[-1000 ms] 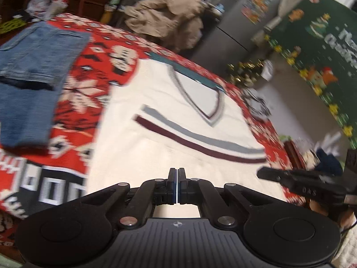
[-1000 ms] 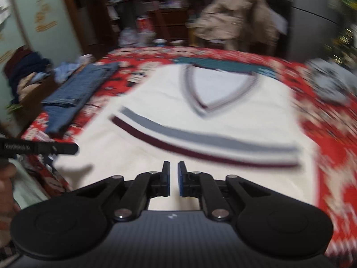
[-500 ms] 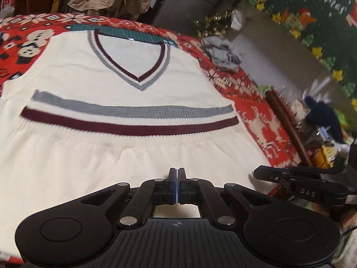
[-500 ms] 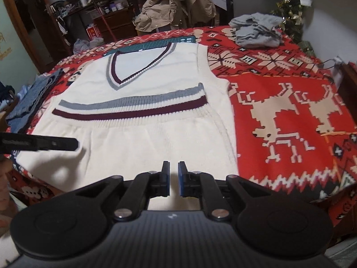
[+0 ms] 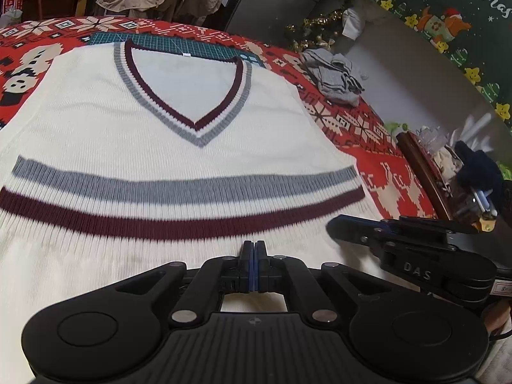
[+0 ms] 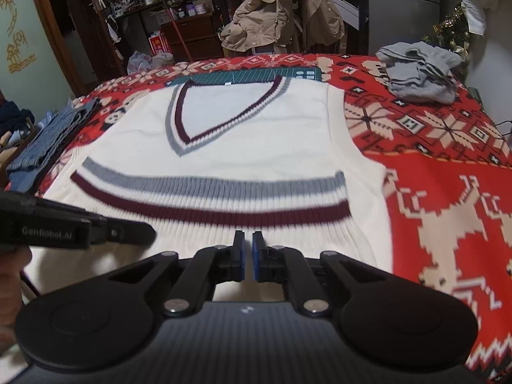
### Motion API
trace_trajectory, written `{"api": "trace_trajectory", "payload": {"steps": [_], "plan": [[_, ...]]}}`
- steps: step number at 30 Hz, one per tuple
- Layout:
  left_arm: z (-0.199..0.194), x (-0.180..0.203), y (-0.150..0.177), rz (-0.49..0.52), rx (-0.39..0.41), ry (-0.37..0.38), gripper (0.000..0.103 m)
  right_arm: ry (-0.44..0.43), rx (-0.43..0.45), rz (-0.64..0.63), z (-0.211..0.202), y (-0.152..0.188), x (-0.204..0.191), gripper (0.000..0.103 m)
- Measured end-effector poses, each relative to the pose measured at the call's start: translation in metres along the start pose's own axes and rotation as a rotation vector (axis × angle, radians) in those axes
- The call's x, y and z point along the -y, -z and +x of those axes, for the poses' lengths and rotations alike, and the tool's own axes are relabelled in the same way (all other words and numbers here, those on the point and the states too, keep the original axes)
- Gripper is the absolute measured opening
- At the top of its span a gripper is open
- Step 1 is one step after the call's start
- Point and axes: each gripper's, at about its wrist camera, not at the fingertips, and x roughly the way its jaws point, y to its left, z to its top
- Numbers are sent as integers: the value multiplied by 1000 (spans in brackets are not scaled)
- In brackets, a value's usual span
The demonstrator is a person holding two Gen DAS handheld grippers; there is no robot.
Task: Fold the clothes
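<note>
My left gripper (image 5: 254, 249) was shut tight, holding nothing. My right gripper (image 6: 247, 246) had only a thin gap between its two fingers, and it held nothing too. Both hung over the bottom edge of one white vest (image 5: 179, 147), which lay flat on the red blanket (image 6: 448, 192). The vest had two stripes, one grey and one dark red. To its left lay one pair of folded jeans (image 6: 48, 140). Farther back on the right sat one pile of grey clothes (image 6: 419, 70). One tan coat (image 6: 281, 9) hung behind the bed.
</note>
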Motion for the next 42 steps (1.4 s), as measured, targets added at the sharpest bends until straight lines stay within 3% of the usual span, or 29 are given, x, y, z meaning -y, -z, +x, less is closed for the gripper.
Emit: {"api": "trace_trajectory", "payload": {"steps": [8,14,18,20,26,29,32,34,36,38,40,42], "plan": [[-41,-15,-3,11,82,-41,2,101,53,18,-35,4,15,6],[-76,-63,0,37,134,-238,7,186,24,13,-40,6,38,10],[-92,-97,-6,5,149,-342,22,198,2,33,-29,-4,47,13],[-98,-111,-8,-6,153,-382,25,199,-2,37,-23,-11,50,14],[-92,-112,-12,4,123,-326,25,172,-7,73,-14,-22,49,17],[-87,-105,-12,35,85,-348,25,177,-11,71,-18,-22,43,18],[-90,-96,-14,82,52,-360,25,184,-13,59,-31,-24,38,30],[-95,-90,-16,110,46,-355,28,187,-4,56,-43,-27,36,33],[-101,-85,-19,127,36,-365,48,190,6,52,-55,-30,34,38],[-108,-81,-21,130,50,-365,58,192,15,48,-67,-34,32,55],[-116,-76,-24,161,96,-351,65,195,24,45,-79,-37,30,84],[-123,-69,-25,206,120,-322,70,197,34,41,-91,-40,28,89]]}}
